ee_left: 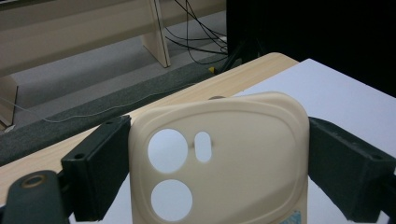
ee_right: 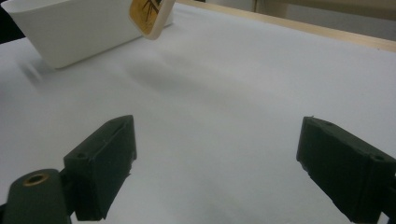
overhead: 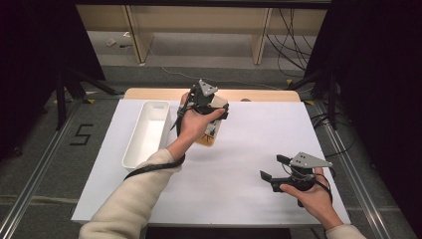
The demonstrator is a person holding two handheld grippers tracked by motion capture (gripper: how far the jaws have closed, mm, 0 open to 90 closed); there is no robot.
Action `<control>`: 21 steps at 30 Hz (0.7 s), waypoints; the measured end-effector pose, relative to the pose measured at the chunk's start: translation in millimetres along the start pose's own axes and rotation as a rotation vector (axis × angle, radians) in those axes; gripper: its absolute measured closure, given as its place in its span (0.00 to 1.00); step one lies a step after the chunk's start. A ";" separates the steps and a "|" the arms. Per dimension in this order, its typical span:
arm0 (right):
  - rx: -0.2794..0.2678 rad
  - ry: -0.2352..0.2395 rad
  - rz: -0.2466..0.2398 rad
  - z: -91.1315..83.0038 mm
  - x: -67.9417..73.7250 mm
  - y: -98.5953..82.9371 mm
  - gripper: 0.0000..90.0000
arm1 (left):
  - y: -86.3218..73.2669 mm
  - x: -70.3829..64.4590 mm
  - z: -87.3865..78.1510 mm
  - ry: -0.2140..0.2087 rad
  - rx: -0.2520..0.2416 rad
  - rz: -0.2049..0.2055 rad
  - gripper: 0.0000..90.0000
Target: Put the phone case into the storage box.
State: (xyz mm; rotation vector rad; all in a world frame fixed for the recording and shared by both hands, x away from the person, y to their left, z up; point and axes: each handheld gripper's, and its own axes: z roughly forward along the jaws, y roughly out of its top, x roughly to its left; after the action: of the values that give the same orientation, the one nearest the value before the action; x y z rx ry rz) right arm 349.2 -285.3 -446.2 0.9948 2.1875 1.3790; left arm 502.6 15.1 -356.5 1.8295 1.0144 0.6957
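Cream-coloured phone case sits clamped between the fingers of the left gripper, one finger pressed against each long edge, its camera cut-outs facing the left gripper view. The case is held in the air just to the right of the white tray, lifted off the bench; its lower end, bearing an orange-yellow patch, shows in the right gripper view beside the tray's wall. The tray lies lengthwise on the white sheet, touching neither gripper. The right gripper hangs well to the right of the tray, near the bench's front edge, its fingers spread wide with nothing between them. Bare white sheet lies between the right gripper and the tray. Beyond the bench's far wooden edge, black cables trail across the floor.
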 end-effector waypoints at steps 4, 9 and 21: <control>-0.001 -0.001 -0.001 -0.1 -0.1 0.1 0.14 | 0.9 2.2 -1.7 0.003 -0.006 -0.010 0.13; 0.001 0.000 0.000 0.3 0.0 0.3 0.14 | 1.3 5.7 -3.5 0.009 -0.009 -0.011 0.13; -0.002 0.002 0.000 0.7 0.3 0.4 0.14 | 5.4 13.7 -9.8 0.021 -0.025 -0.015 0.13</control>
State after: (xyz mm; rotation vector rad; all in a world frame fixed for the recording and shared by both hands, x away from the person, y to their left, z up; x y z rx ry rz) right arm 349.6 -284.6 -446.2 0.9934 2.1864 1.3827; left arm 503.8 29.8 -346.8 1.7946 1.0282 0.7171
